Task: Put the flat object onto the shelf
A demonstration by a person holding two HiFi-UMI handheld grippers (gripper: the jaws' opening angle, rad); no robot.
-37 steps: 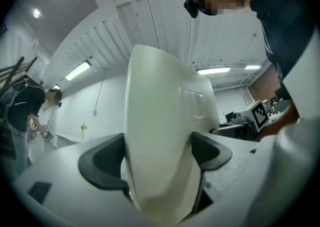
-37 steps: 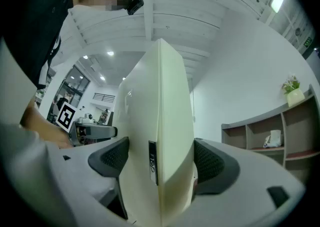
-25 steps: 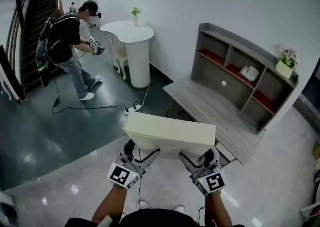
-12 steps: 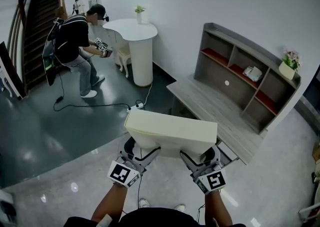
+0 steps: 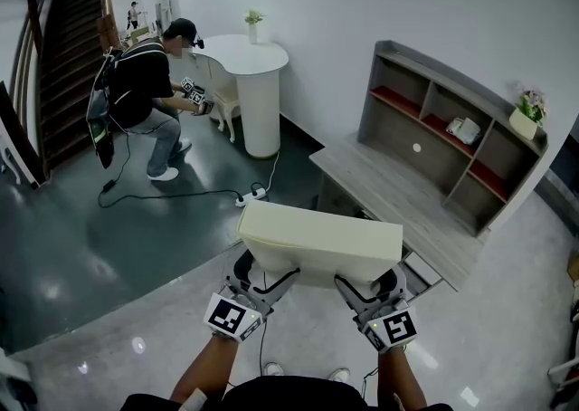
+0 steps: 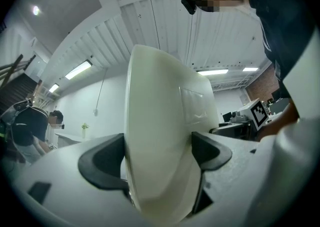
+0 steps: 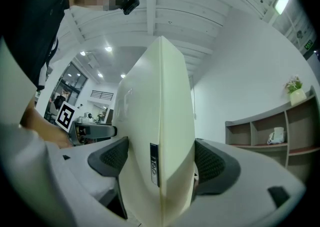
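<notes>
A flat cream-white slab [image 5: 321, 240] is held level in front of me, above the floor and short of the grey shelf unit [image 5: 434, 142]. My left gripper [image 5: 262, 275] is shut on its near left edge, my right gripper [image 5: 366, 287] on its near right edge. In the left gripper view the slab [image 6: 160, 131] stands on edge between both dark pads of the left gripper [image 6: 157, 153]. The right gripper view shows the same slab [image 7: 160, 136], with a small dark label, clamped in the right gripper [image 7: 160, 158]. The shelf's low grey deck [image 5: 389, 196] lies just beyond the slab.
The shelf unit has open compartments with red floors, a white object [image 5: 461, 130] in one, and a potted plant [image 5: 527, 115] on top. A person [image 5: 149, 97] crouches holding grippers near a white round counter [image 5: 255, 83]. A cable and power strip [image 5: 249, 195] lie on the dark floor.
The slab and both grippers have shifted slightly right and nearer the shelf in the head view. The person at the back left has moved toward the white counter and bent lower.
</notes>
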